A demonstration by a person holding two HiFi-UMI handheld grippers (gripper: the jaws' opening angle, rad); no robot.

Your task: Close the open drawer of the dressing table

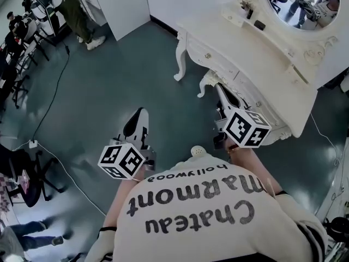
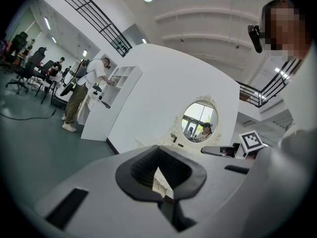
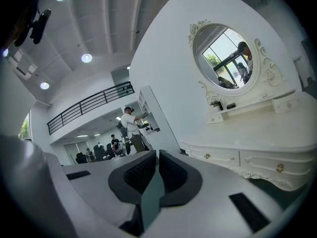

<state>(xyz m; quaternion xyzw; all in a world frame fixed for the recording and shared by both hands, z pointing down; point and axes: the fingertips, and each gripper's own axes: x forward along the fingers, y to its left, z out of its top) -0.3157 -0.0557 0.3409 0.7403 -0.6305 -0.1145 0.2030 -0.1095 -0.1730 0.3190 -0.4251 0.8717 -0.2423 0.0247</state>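
Observation:
The white dressing table [image 1: 262,53] with its oval mirror [image 1: 300,4] stands at the upper right. My right gripper [image 1: 219,86] is shut with nothing in it and lies close along the table's front edge, beside a carved leg [image 1: 204,83]. In the right gripper view [image 3: 156,155] the drawer fronts [image 3: 220,157] with small knobs look flush with the table [image 3: 267,133]; I cannot tell that any drawer stands out. My left gripper [image 1: 140,113] hangs over bare floor left of the table, pads together and empty. In its own view [image 2: 158,152] the mirror [image 2: 199,123] shows ahead.
A white cabinet [image 1: 122,4] stands at the back, with a person [image 1: 76,15] beside it. A cable [image 1: 54,97] runs across the grey floor. Office chairs [image 1: 16,64] crowd the left edge. The far table leg [image 1: 180,61] curves down onto the floor.

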